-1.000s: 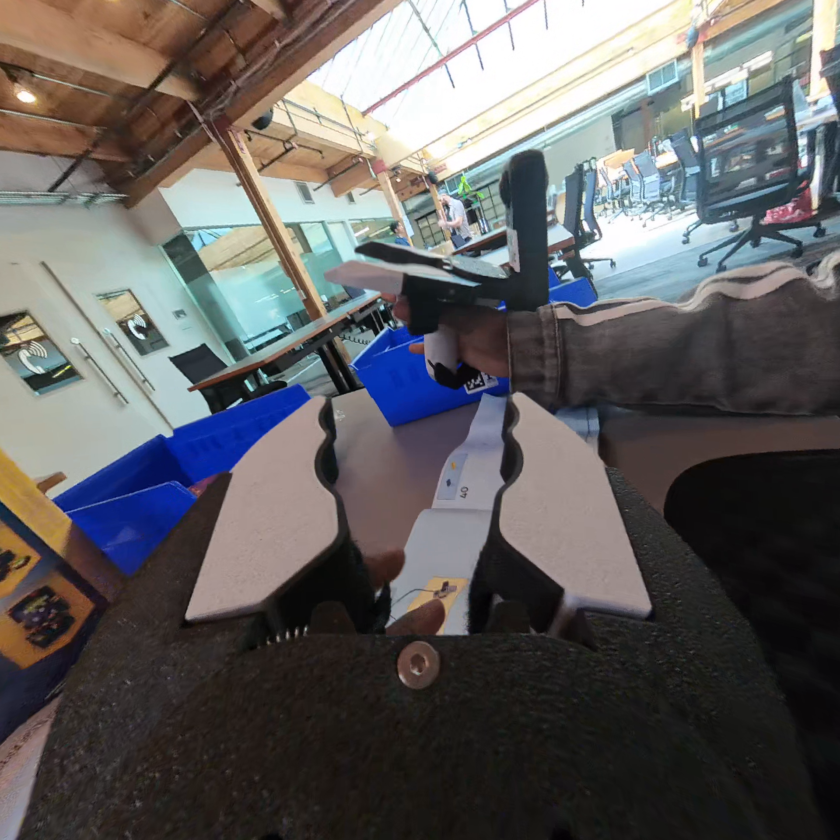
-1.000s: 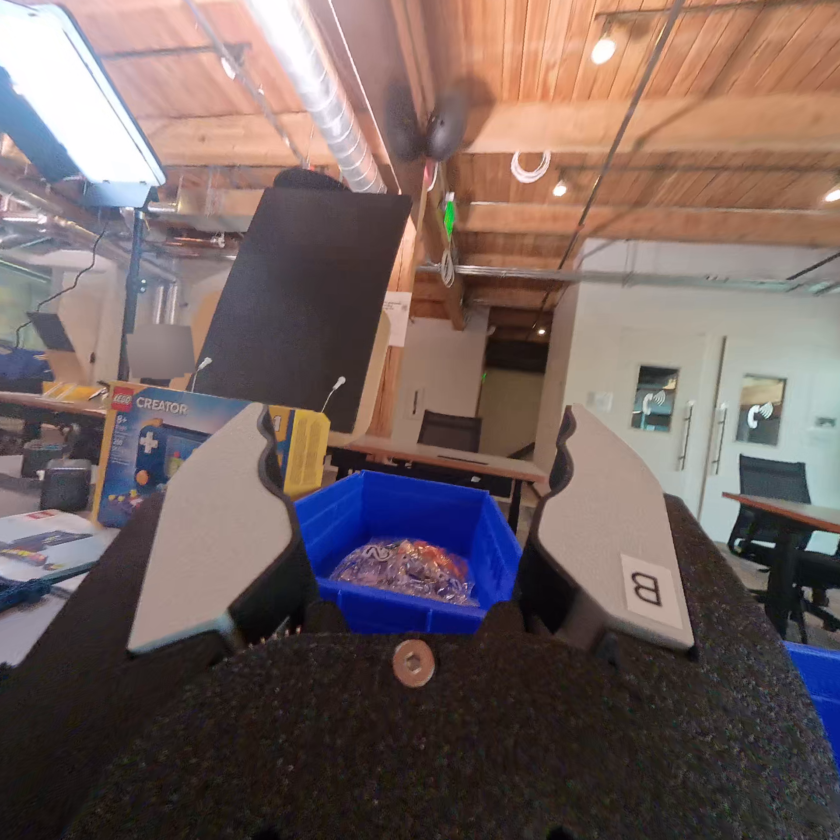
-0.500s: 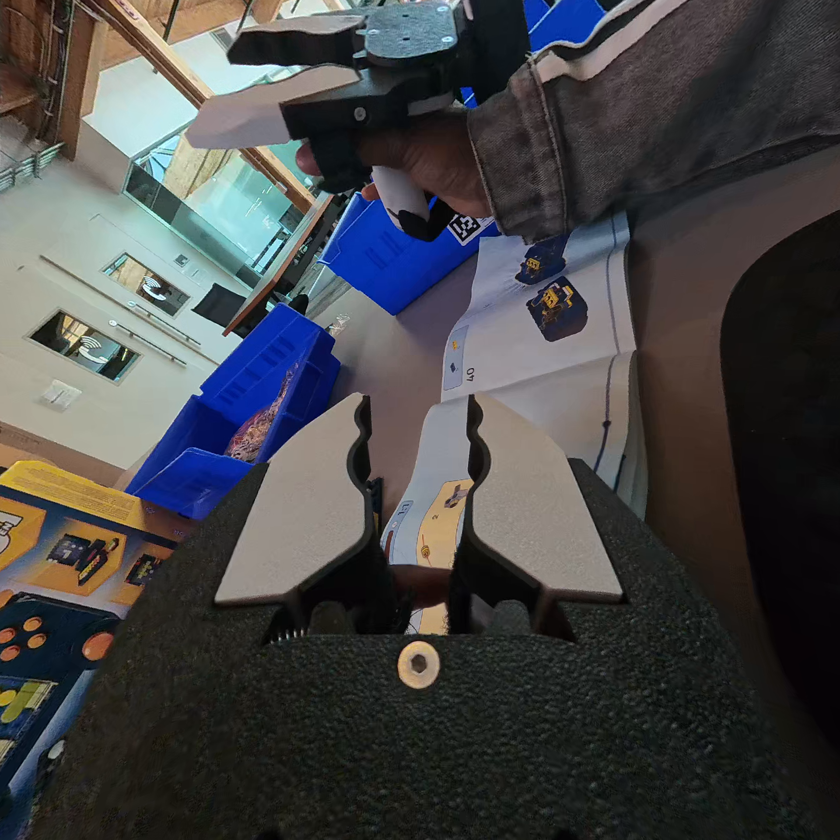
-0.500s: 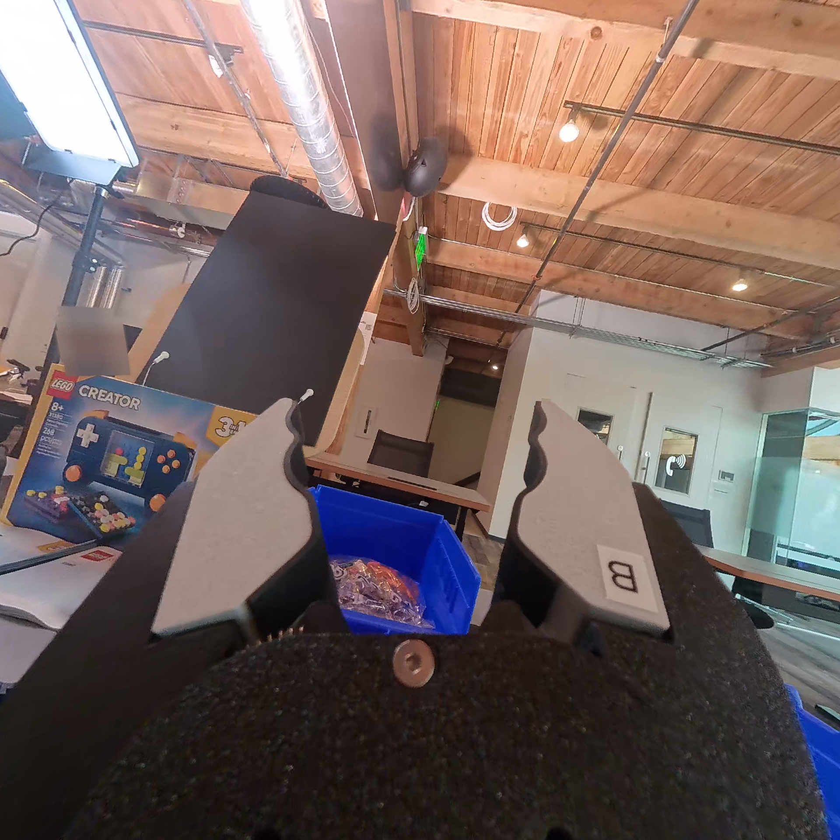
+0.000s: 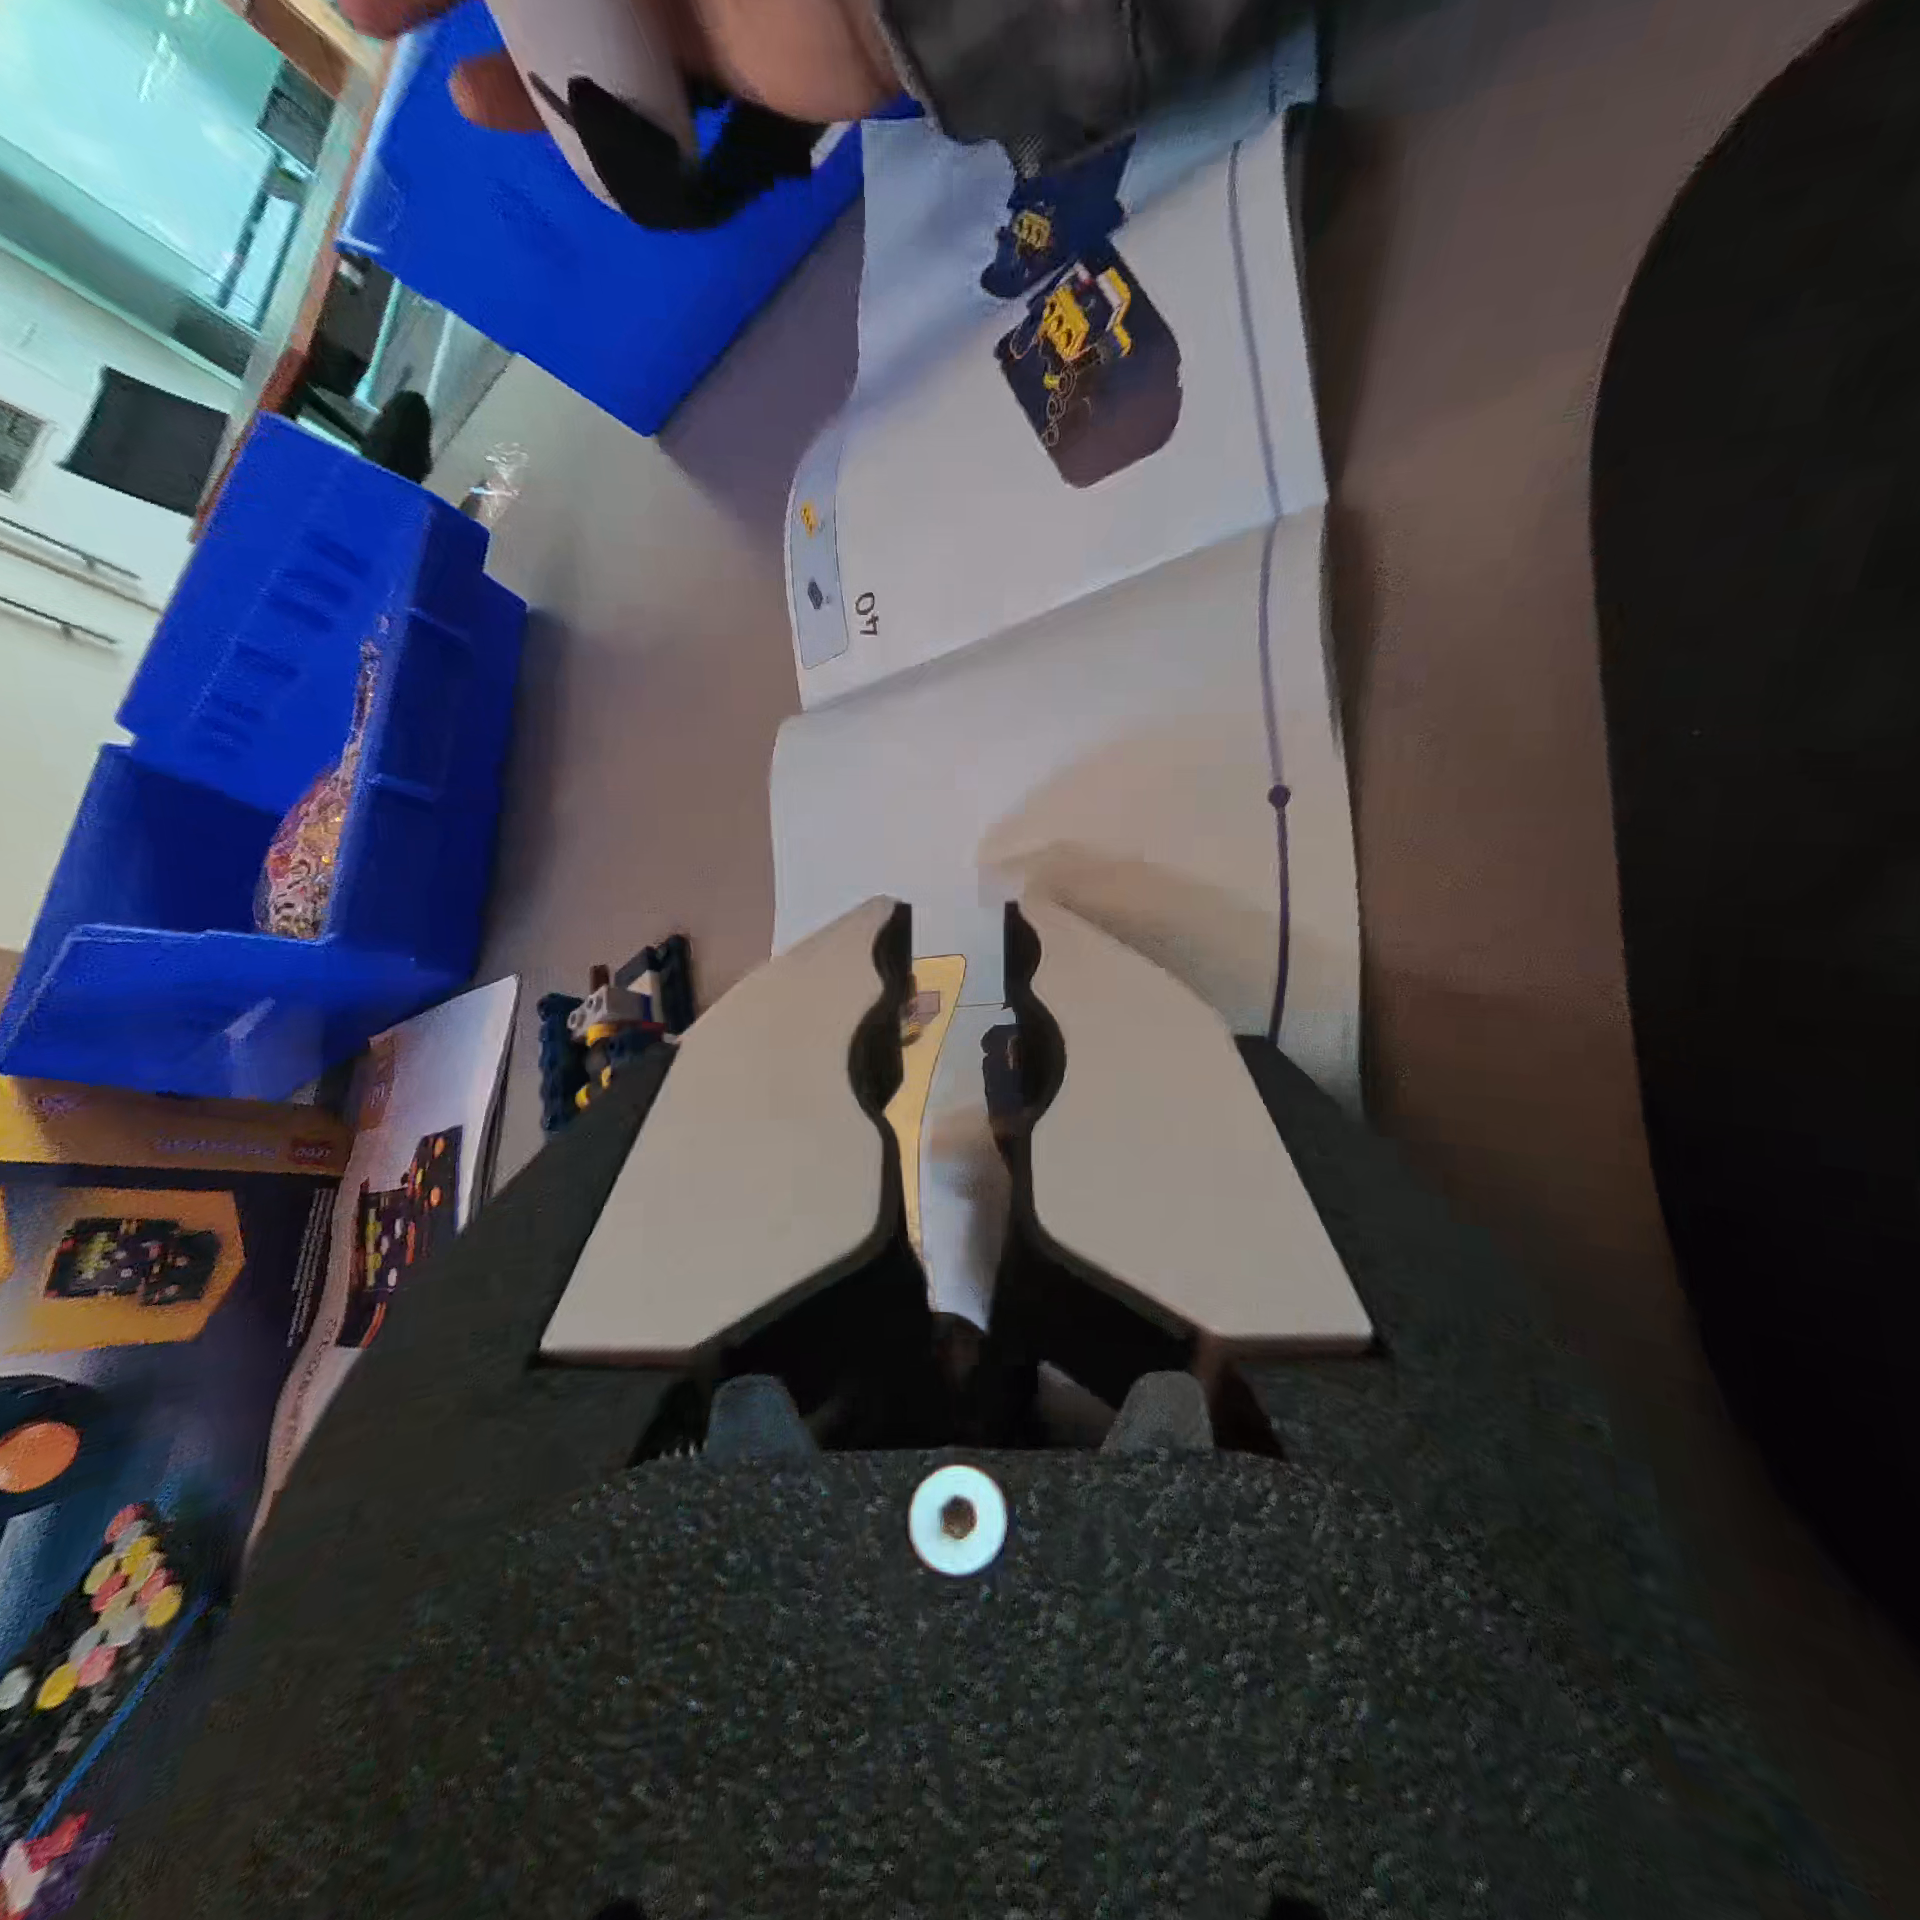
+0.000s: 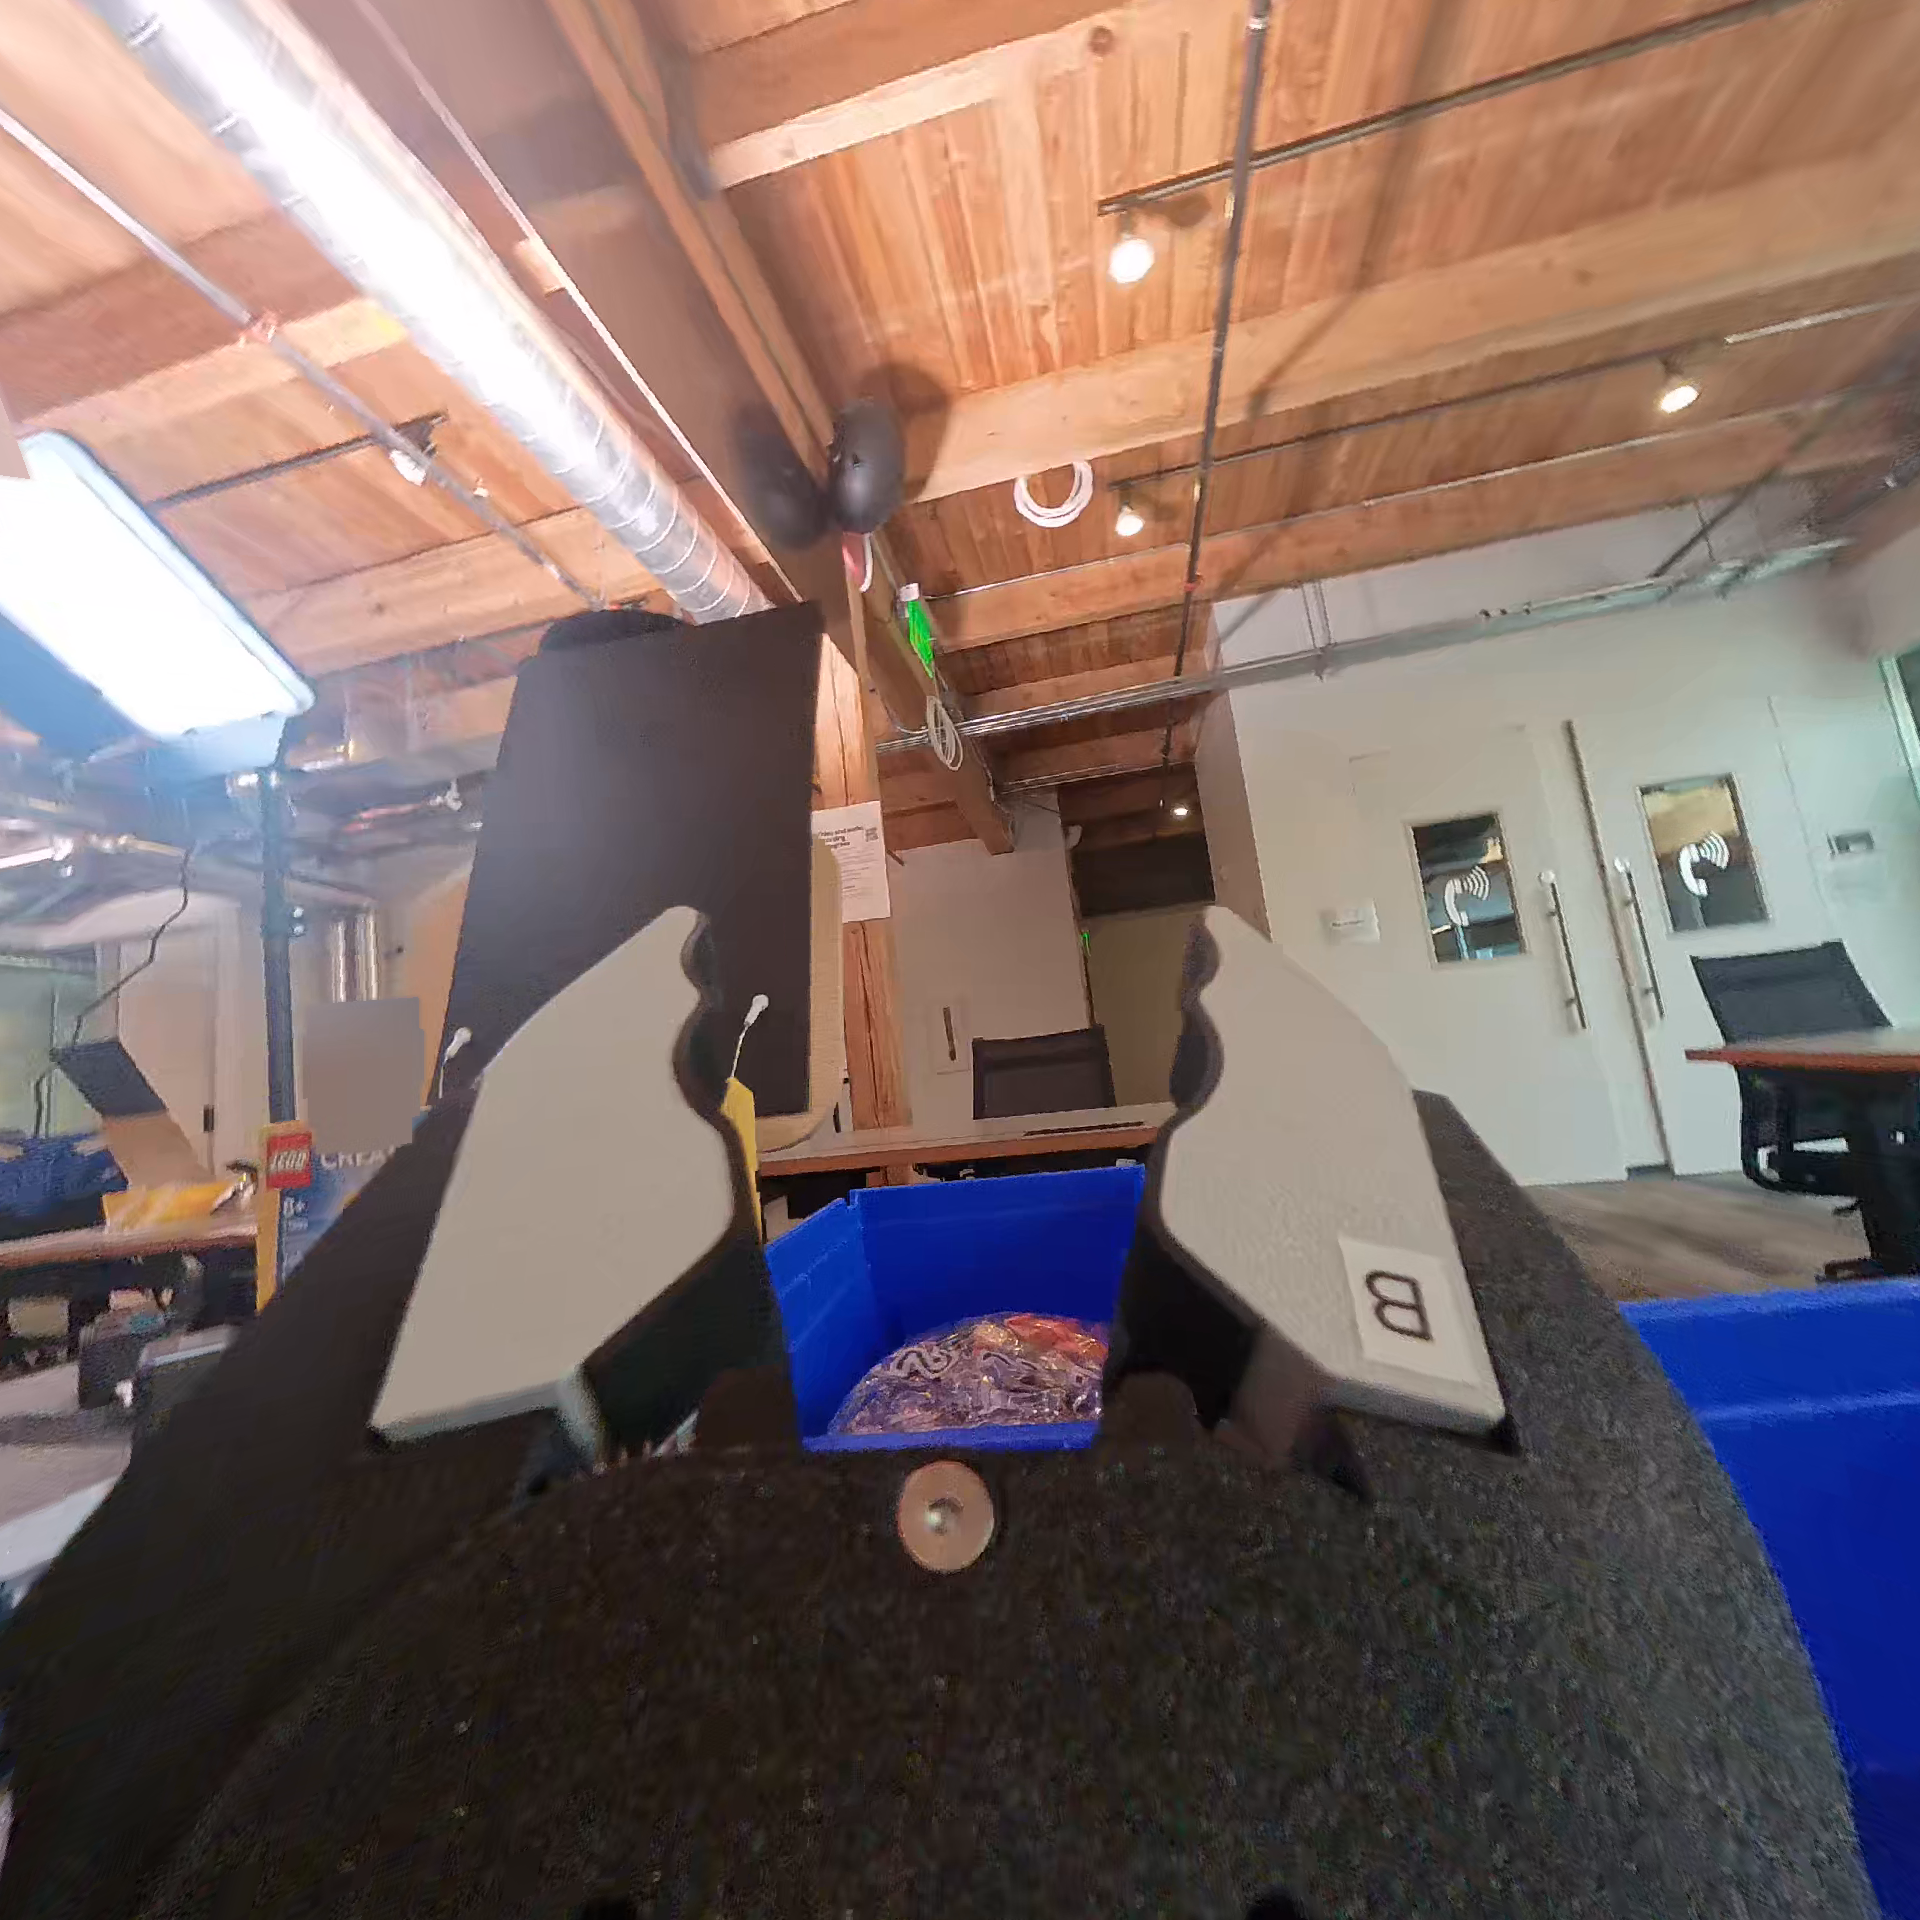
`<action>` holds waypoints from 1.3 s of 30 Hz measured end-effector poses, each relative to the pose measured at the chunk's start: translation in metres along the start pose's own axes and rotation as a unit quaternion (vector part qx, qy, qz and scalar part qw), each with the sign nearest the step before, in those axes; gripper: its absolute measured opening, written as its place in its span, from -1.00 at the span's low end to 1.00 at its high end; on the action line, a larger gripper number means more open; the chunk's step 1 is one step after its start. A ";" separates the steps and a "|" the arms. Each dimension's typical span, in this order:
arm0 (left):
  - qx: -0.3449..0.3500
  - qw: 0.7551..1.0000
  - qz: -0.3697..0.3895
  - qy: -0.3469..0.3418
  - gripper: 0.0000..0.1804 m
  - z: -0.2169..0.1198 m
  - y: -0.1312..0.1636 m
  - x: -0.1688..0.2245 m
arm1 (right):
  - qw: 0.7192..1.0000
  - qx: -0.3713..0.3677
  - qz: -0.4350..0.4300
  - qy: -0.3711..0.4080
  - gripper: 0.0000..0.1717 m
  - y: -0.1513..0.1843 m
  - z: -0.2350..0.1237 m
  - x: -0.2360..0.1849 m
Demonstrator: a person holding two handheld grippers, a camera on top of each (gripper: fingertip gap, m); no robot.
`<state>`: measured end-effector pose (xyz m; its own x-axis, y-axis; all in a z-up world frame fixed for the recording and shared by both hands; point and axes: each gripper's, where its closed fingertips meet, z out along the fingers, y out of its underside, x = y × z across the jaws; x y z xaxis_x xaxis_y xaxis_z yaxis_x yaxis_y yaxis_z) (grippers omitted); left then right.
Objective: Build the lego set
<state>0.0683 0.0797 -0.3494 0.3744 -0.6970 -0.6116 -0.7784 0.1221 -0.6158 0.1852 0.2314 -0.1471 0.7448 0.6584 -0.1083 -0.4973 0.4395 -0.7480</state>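
left gripper point(image 5: 956, 997) has tipped down since a second ago: back then it looked level across the table at the far desks, now it looks down on the open instruction booklet point(image 5: 1039, 582). its fingers point(image 5: 769, 1132) have also come much closer together, only a narrow slot left between them, spread a little, nothing pinched. the booklet page shows through the slot, and i cannot tell if the tips touch the paper. small brick build point(image 5: 613, 1029) lies on the grey table point(image 5: 644, 623) just left of the fingers, beside a folded leaflet point(image 5: 416, 1143) and the toy set box point(image 5: 125, 1299). further out, blue bin with a bag of bricks point(image 5: 312, 727), then a second blue bin point(image 5: 561, 249). a person's hand point(image 5: 727, 62) on the other tool sits at the top edge, blurred, closer to the lens than before.

right gripper point(image 6: 945, 997) is held off the table, pointing slightly upward toward the room, about as before but swung a bit right. fingers point(image 6: 582, 1195) spread wide, a little narrower than a second ago, nothing between the pads. blue bin with a bag point(image 6: 966, 1278) shows low between them, another blue bin point(image 6: 1787, 1455) at right, tall black board point(image 6: 644, 862) behind, toy set box point(image 6: 301, 1174) at left.
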 end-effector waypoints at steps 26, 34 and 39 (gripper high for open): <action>0.002 1.000 0.015 0.006 -0.87 -0.002 0.001 0.003 | 0.951 -0.244 -0.058 -0.181 -0.71 0.116 -0.016 -0.078; 0.002 1.000 0.018 0.005 -0.87 -0.002 0.001 0.003 | 0.976 -0.192 -0.044 -0.093 -0.76 0.087 -0.006 -0.040; 0.003 1.000 0.017 0.005 -0.87 -0.002 0.001 0.003 | 0.979 -0.119 -0.127 -0.107 -0.84 0.043 -0.001 -0.037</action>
<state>0.0672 0.0766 -0.3507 0.3424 -0.6999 -0.6268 -0.7879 0.1496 -0.5974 0.1368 0.2250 -0.1760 0.7086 0.6699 0.2216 -0.1715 0.4681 -0.8669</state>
